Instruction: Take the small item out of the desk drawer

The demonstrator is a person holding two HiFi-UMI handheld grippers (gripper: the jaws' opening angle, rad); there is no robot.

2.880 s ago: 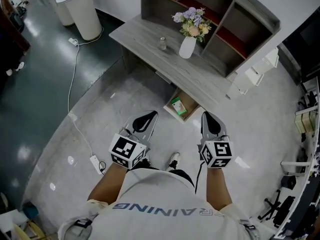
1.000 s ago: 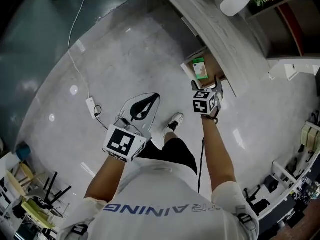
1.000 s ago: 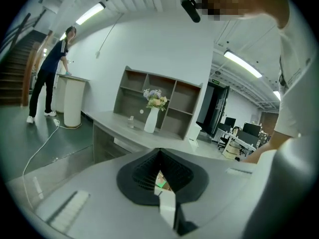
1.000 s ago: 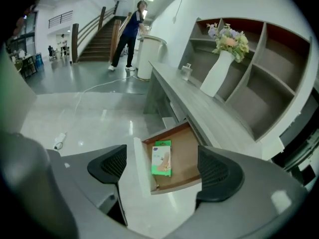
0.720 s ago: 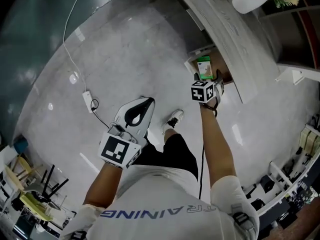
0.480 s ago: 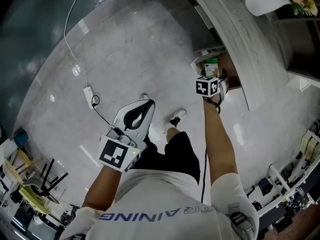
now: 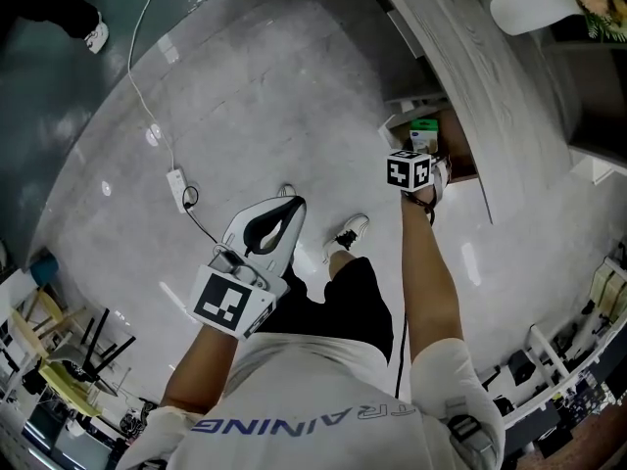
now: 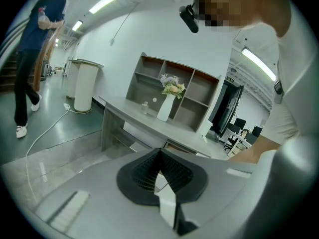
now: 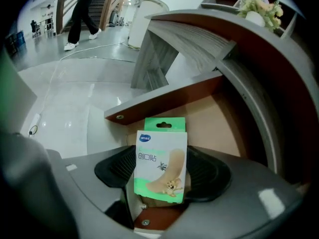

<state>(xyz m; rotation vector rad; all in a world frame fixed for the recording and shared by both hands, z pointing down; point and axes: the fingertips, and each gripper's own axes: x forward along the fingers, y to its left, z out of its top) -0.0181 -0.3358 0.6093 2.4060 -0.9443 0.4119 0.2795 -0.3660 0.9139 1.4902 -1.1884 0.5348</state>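
Note:
The desk drawer [image 7: 462,157] stands pulled out under the grey desk [image 7: 460,57]. In it lies a small green and white plaster box [image 7: 424,130]. My right gripper [image 7: 432,153] reaches down into the drawer. In the right gripper view its jaws have just been closing, and the black pads now press both long sides of the box [image 9: 162,133], so the right gripper [image 9: 160,154] is shut on it. The drawer's brown wall [image 9: 164,101] is behind it. My left gripper [image 7: 289,204] hangs over the floor by my knee, shut [image 8: 160,151] and holding nothing.
A white vase [image 7: 534,6] with flowers stands on the desk, in front of a shelf unit [image 8: 174,91]. A power strip [image 7: 177,177] and its cable lie on the floor to the left. My shoe [image 7: 348,233] is below the drawer. A person [image 8: 30,59] walks at far left.
I have come up close to the desk. My right gripper has dropped into the open drawer, down around the box. The left gripper has sunk a little and stays shut.

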